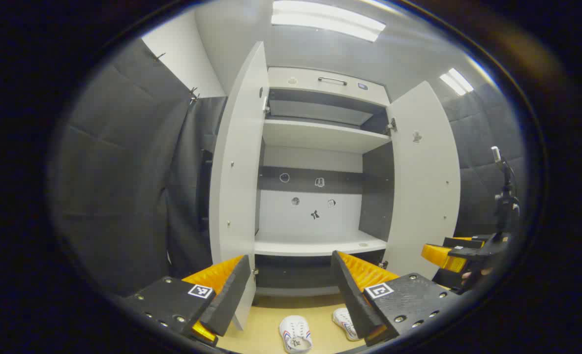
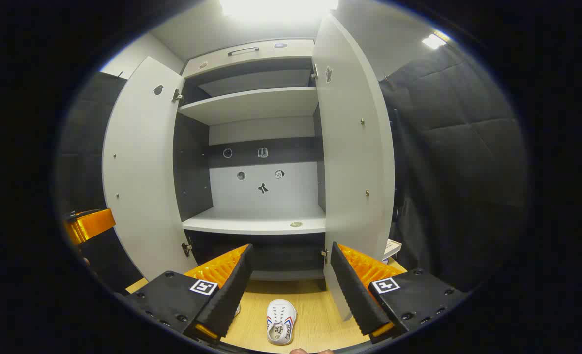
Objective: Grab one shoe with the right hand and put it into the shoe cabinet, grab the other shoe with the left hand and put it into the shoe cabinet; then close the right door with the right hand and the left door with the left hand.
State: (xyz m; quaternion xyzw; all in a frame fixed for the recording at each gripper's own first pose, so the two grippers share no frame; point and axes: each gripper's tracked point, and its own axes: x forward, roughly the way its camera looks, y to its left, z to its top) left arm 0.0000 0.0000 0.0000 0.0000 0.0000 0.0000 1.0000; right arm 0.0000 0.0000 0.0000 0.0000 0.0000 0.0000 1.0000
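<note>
- Facing you in both views is the cabinet (image 1: 320,135), white, with both doors swung wide — the left door (image 1: 236,162) and the right door (image 1: 426,177) stand open on either side.
- Your left gripper (image 1: 291,290) has its fingers spread apart and pinches nothing; it hangs in front of the lower shelf (image 1: 315,244).
- Your right gripper (image 2: 291,285) is likewise spread and grips nothing.
- In the left gripper view, two white shoes lie on the wooden floor (image 1: 266,319) below the fingers: one shoe (image 1: 295,334) between them, the other shoe (image 1: 345,322) partly hidden behind the right-hand finger.
- In the right gripper view, one shoe (image 2: 281,322) lies on the floor (image 2: 315,319) between the fingers, toe toward the cabinet (image 2: 251,105).
- Small stickers (image 2: 263,188) dot the cabinet's back wall.
- At the far right edge of the left gripper view, the other gripper (image 1: 450,253) shows — a hand holds it.
</note>
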